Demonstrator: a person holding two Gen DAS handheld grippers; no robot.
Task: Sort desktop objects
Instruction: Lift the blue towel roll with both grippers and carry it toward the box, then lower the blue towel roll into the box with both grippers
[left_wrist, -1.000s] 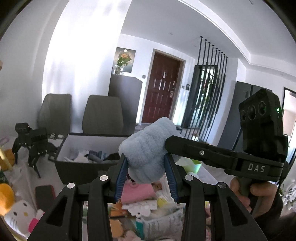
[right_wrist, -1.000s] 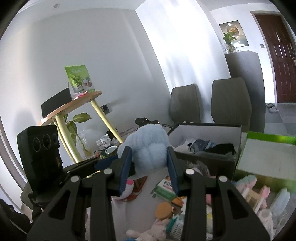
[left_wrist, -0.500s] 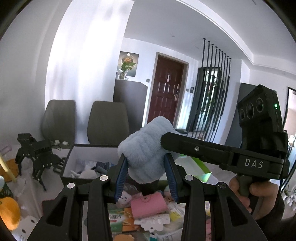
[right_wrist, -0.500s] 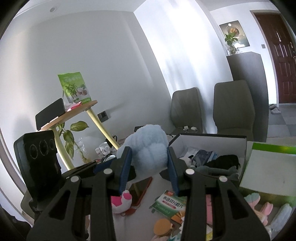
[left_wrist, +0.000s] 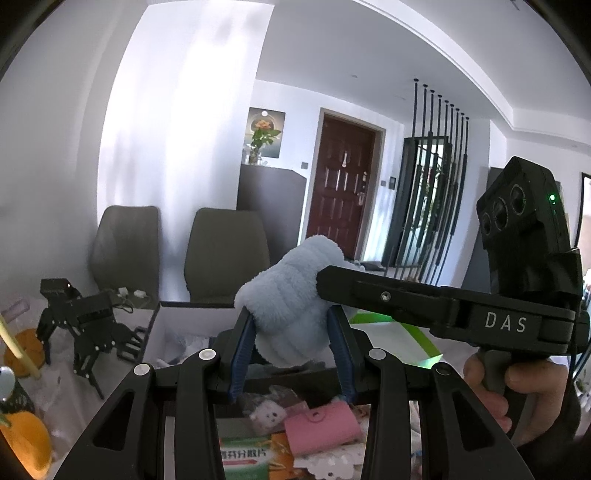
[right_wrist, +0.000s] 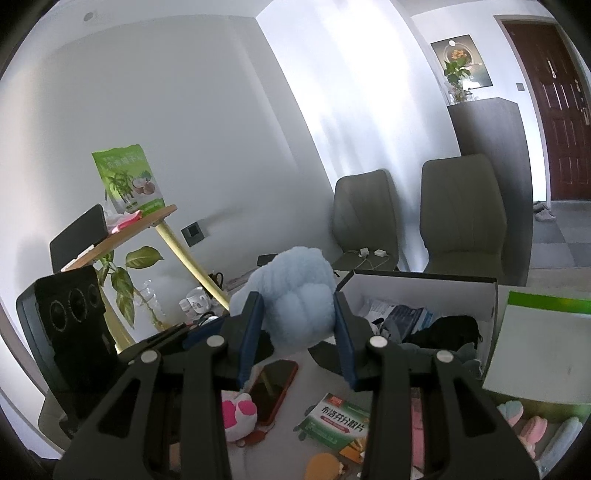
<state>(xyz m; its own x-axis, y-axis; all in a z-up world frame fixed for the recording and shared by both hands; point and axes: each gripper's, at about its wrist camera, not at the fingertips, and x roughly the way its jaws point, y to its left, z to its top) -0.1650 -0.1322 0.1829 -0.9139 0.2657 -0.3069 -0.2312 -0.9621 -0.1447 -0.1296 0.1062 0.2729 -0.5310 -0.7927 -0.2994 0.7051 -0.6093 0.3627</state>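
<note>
A fluffy light-blue plush (left_wrist: 288, 291) hangs in the air above the cluttered table, gripped from two sides. My left gripper (left_wrist: 290, 314) is shut on its lower part, the blue pads pressing into the fur. My right gripper (left_wrist: 327, 284) reaches in from the right, held by a hand (left_wrist: 517, 384), and clamps the same plush. In the right wrist view the plush (right_wrist: 295, 288) bulges between the pads of my right gripper (right_wrist: 295, 301), while my left gripper (right_wrist: 207, 328) comes in from the left. The plush's underside is hidden.
An open dark box (right_wrist: 424, 277) with clothes in it stands just behind the plush, with a green-and-white lid (right_wrist: 535, 332) to its right. Below lie a red phone (right_wrist: 273, 387), a medicine box (right_wrist: 336, 421), a pink wallet (left_wrist: 321, 428) and a black robot toy (left_wrist: 85, 325).
Both grippers have carried the plush upward and onward towards the open box. The table's objects sit lower in both views. Neither grip has changed.
</note>
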